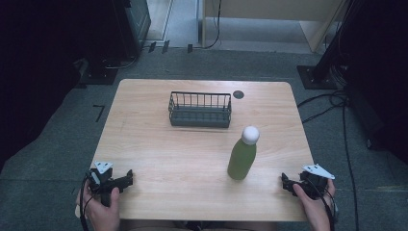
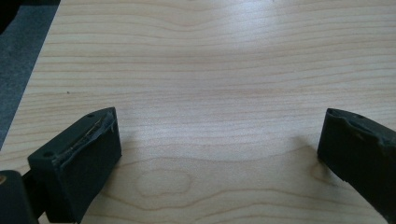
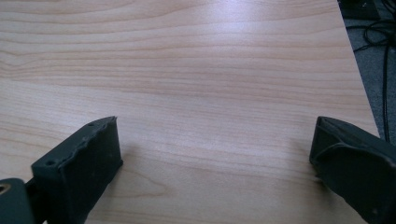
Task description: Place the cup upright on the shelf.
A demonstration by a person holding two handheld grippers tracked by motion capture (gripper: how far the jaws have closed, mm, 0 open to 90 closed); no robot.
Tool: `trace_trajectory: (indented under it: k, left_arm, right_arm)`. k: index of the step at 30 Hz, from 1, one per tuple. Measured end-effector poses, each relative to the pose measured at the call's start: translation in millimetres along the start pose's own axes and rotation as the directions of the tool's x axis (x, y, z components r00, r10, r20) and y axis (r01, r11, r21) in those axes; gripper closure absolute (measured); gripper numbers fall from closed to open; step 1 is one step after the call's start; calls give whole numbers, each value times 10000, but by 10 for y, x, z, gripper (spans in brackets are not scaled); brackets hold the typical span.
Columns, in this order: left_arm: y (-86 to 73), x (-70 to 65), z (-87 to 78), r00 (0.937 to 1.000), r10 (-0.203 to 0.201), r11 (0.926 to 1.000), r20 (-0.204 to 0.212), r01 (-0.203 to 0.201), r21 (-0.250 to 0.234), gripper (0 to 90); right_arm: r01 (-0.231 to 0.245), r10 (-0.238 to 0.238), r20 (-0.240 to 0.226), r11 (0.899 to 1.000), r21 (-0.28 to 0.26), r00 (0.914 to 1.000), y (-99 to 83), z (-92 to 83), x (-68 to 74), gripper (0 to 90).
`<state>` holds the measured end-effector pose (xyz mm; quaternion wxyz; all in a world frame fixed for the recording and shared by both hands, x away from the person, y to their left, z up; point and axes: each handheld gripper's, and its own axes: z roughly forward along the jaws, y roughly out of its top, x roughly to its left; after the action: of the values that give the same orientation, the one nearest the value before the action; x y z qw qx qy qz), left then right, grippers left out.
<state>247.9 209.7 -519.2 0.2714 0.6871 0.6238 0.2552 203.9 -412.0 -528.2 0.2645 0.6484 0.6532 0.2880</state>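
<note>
A green bottle (image 1: 241,158) with a white cap stands upright on the wooden table (image 1: 159,159), right of centre. Behind it, near the far edge, sits a dark wire basket (image 1: 200,109) that looks empty. My left gripper (image 1: 126,179) rests at the table's front left corner, held by a hand; in the left gripper view (image 2: 219,140) its jaws stand wide apart over bare wood. My right gripper (image 1: 286,183) rests at the front right corner, a little right of the bottle; in the right gripper view (image 3: 215,142) it is open with nothing between the jaws.
A small dark round spot (image 1: 238,94) lies on the table right of the basket. Grey carpet surrounds the table, with cables (image 1: 327,103) and a dark stand base (image 1: 315,77) on the floor at the right. Dark equipment stands at the far left.
</note>
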Motion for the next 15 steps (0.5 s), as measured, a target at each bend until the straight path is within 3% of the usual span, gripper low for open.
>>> trace_trajectory:
  k: [7, 10, 15]
  left_arm:
    - [0, 0, 0, 10000, -1, 10000, -3, 1, 2, 0]
    - [0, 0, 0, 10000, 0, 10000, 0, 0, 2, 0]
    - [0, 0, 0, 10000, 2, 10000, -1, -2, 1, 0]
  right_arm:
    - [95, -94, 90, 9998, -197, 9999, 9, -43, 112, 65]
    - [54, -69, -311, 9988, -487, 9995, 47, -106, 181, 66]
    - [145, -172, -530, 9986, -502, 9984, 81, -142, 275, 66]
